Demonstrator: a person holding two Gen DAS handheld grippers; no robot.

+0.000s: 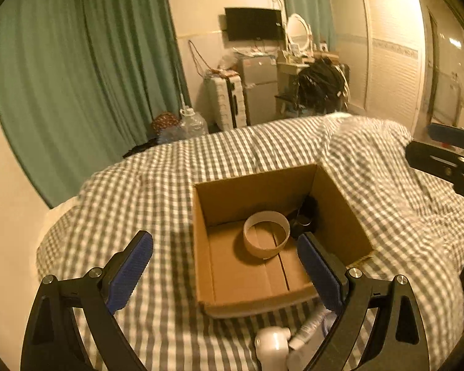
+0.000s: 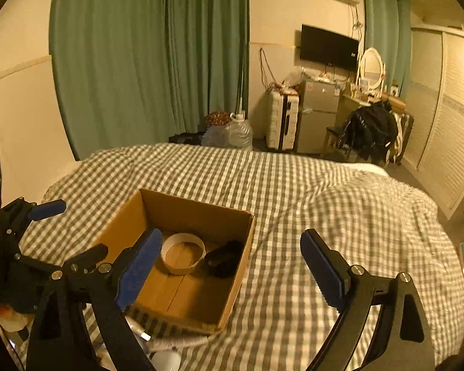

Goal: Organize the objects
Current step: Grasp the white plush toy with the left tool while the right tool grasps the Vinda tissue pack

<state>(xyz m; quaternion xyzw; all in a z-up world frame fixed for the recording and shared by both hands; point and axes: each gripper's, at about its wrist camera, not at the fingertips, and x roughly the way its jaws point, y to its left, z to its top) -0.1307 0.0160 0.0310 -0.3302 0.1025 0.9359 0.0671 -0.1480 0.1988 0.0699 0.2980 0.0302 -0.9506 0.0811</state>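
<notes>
An open cardboard box point(image 1: 343, 213) sits on the checked bedspread; it also shows in the right wrist view point(image 2: 232, 284). Inside lie a white tape ring point(image 1: 266, 238), also in the right wrist view point(image 2: 183, 256), and a small black object point(image 1: 304, 216), seen again in the right wrist view point(image 2: 224, 259). My left gripper point(image 1: 225, 266) is open and empty above the box's near left part. My right gripper point(image 2: 232, 266) is open and empty over the box's right wall. A white bottle point(image 1: 272, 347) and a white tube point(image 1: 309, 327) lie just in front of the box.
The checked bedspread point(image 2: 324, 204) covers the bed, bunched into a hump at the far right point(image 1: 371, 142). Small items lie near the box's front corner point(image 2: 167, 343). Green curtains, a suitcase, a fridge and a chair with dark clothes stand beyond the bed.
</notes>
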